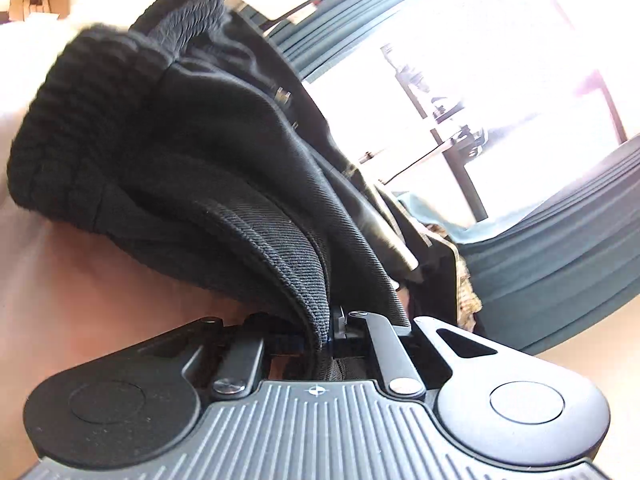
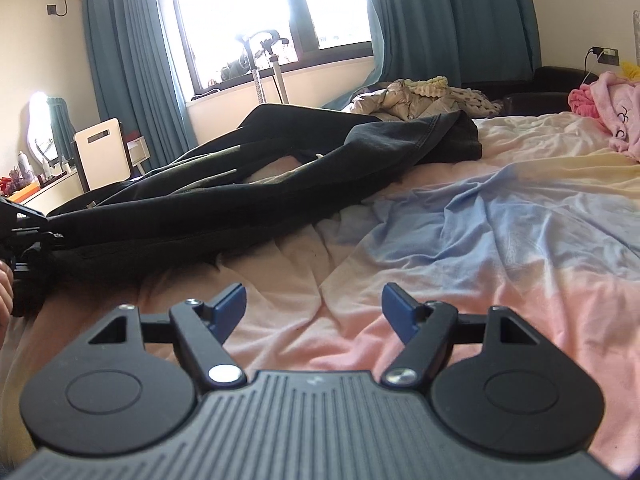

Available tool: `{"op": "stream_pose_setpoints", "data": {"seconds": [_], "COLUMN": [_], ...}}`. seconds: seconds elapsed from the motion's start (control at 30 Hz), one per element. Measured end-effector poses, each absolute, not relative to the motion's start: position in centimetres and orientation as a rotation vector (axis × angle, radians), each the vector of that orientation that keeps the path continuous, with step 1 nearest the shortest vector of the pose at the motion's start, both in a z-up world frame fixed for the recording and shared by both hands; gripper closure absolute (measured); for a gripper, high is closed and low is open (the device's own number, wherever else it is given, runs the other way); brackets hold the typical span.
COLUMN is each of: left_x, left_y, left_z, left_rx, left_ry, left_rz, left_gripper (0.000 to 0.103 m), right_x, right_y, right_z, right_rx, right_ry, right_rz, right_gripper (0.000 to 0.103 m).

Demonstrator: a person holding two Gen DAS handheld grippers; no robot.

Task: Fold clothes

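Fingers of the left gripper [image 1: 332,330] are closed on a fold of black clothing [image 1: 208,184], w/ thick ribbed fabric bunched right between the jaws and filling most of the left wrist view. The garment fans up and away from the grip; a knitted ribbed cuff [image 1: 84,120] sits at its far end, upper left. Behind it are teal curtains [image 1: 560,264] and a very bright window.

The right gripper [image 2: 314,310] holds nothing; its blue-padded fingers [image 2: 230,306] are spread wide apart, hovering just above a rumpled bed sheet [image 2: 460,240] in pink, blue and pale yellow.

From the right wrist view, the black clothing [image 2: 224,196] lies stretched across the bed, from the left edge toward the centre back. The left gripper [image 2: 24,224] shows at the far left edge, at the garment's near end. Further back: a beige padded jacket [image 2: 400,100], and pink clothing [image 2: 608,108] at the far right. Teal curtains [image 2: 128,60] frame a window [image 2: 260,12].
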State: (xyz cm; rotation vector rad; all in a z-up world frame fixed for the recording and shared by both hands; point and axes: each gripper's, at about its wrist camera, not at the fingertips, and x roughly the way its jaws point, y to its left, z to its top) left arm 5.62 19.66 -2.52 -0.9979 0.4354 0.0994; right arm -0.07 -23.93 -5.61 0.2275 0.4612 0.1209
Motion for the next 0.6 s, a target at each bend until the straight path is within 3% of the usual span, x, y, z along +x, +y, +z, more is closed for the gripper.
{"op": "stream_pose_setpoints", "data": {"seconds": [0.2,0.37,0.6], "left_x": [1.2,2.1,2.4], "left_y": [23.6,24.6,23.6], "left_z": [-0.8,-2.1,-1.8], "left_rx": [-1.089,-1.207,-1.118], "left_ry": [0.292,0.374,0.398], "left_rz": [0.124,0.144,0.198], "left_gripper": [0.093,0.093,0.093], "right_x": [-0.3,0.9,7.5], "right_y": [-25.1,-25.7,-29.0], "right_z": [-5.3,-4.8,-4.9], "right_rx": [0.297,0.324,0.435], "right_ry": [0.452,0.438,0.458], "right_rz": [0.115,0.129,0.11], "right_gripper": [0.027,0.027,0.027]}}
